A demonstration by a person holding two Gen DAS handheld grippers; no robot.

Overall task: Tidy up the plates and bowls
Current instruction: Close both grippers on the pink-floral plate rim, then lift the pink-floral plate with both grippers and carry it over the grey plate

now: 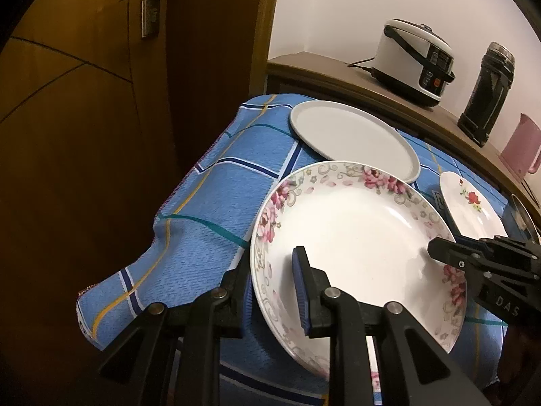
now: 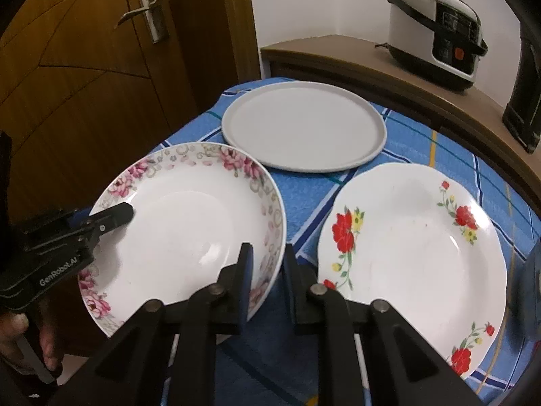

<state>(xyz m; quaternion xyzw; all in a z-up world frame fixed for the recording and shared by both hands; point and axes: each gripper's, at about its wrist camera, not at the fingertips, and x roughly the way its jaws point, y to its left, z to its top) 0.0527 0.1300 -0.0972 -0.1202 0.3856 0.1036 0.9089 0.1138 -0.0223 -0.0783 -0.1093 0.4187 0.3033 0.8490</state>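
Nearest to me, both grippers are clamped on the rim of the pink-flowered deep plate (image 2: 189, 230): my left gripper (image 1: 274, 291) pinches its left near edge, one finger inside the bowl and one outside, and my right gripper (image 2: 265, 280) does the same on its right near edge. Neither has anything else in it.

Under everything lies the blue checked tablecloth (image 1: 189, 203), draped over the table's left corner. Far from me sits the flat grey plate (image 2: 304, 125), the widest piece, just beyond the pink-flowered one; from the left wrist camera their rims seem to overlap, though I cannot tell if they touch. To the right lies the red-flowered plate (image 2: 412, 253), apart from the one I hold. A rice cooker (image 2: 436, 30) stands on the wooden counter (image 2: 338, 54) far right.

I judge the step to be lifting this deep plate for stacking. To do it well, I should raise both hands together and level, keep the pinch even, and clear the grey plate's rim before moving sideways.
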